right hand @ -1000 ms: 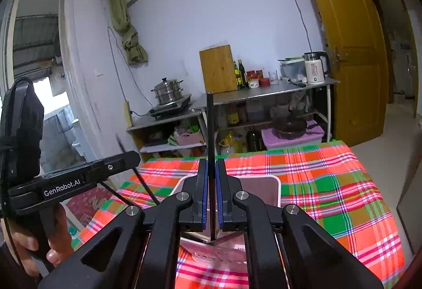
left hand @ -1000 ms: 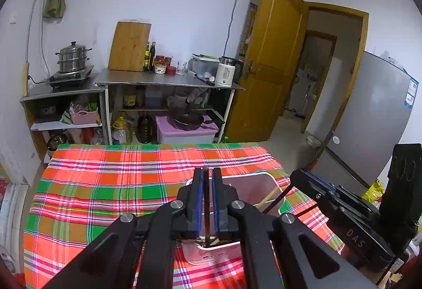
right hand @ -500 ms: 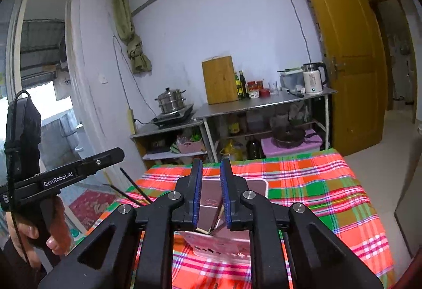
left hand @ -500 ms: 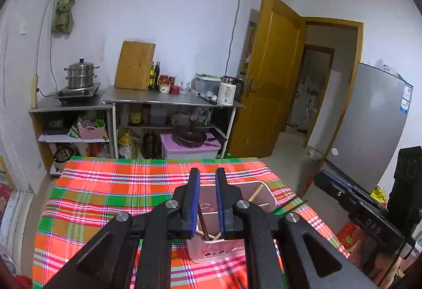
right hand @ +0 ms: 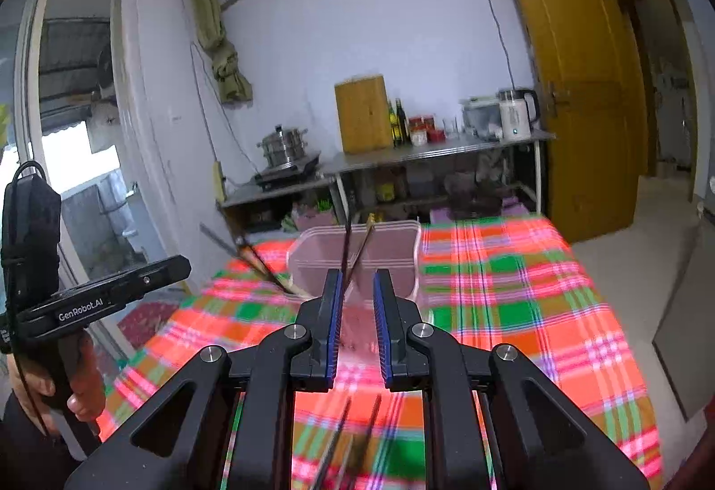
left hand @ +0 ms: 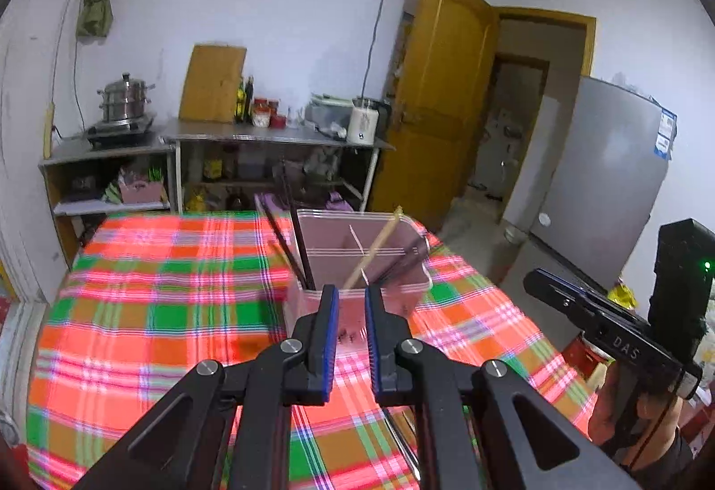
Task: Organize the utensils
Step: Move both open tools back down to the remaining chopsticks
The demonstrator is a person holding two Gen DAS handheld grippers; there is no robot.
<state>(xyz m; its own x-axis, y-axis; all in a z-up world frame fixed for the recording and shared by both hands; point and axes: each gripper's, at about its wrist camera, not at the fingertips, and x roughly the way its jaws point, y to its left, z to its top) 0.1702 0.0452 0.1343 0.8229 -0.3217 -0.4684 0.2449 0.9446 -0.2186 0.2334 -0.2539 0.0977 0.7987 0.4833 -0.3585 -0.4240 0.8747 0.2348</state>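
Utensil bin (left hand: 357, 262): several chopsticks (left hand: 373, 251) filed, more loose on tabletop (right hand: 357, 441); both hand-held grippers (left hand: 347, 302) (right hand: 357, 289) spread, empty.

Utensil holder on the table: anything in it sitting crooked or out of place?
Yes. In the pink utensil holder, the chopsticks lean at crossing angles, and more chopsticks lie loose on the plaid tablecloth.

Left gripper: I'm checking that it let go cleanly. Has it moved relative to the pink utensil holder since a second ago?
Yes. The left gripper has pulled back toward the camera side from the pink utensil holder; its fingers now stand apart and empty.
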